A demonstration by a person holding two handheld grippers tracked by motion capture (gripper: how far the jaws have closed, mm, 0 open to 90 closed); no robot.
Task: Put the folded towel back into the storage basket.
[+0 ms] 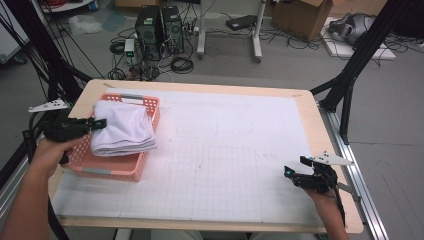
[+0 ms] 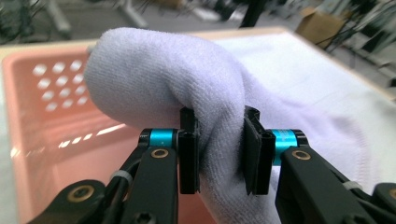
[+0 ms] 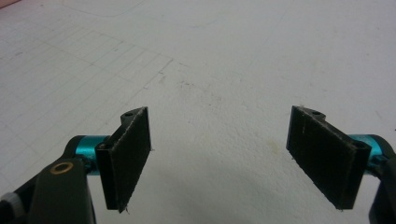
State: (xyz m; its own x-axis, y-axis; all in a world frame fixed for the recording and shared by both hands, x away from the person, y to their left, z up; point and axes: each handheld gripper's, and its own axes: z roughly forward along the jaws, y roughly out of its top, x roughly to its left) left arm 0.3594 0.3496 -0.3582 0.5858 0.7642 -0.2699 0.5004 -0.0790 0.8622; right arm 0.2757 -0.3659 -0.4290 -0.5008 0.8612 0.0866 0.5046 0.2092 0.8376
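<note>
Your left tongs [image 2: 218, 140] pinch the towel [image 1: 121, 127] over the basket [image 1: 107, 170] at the desk's left edge, your right tongs [image 3: 219, 158] gape wide; next, lower and release.

We hold the left gripper [image 1: 100, 123] level at the table's left side, jaws narrowly parted. The right gripper [image 1: 289, 172] rests low at the right, jaws spread wide.

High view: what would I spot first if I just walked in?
Probably the folded white towel, lying across the pink basket at the table's left side, with the left gripper pinching its edge. Then the right gripper, open, empty and resting low over the white gridded mat near the right corner.
</note>
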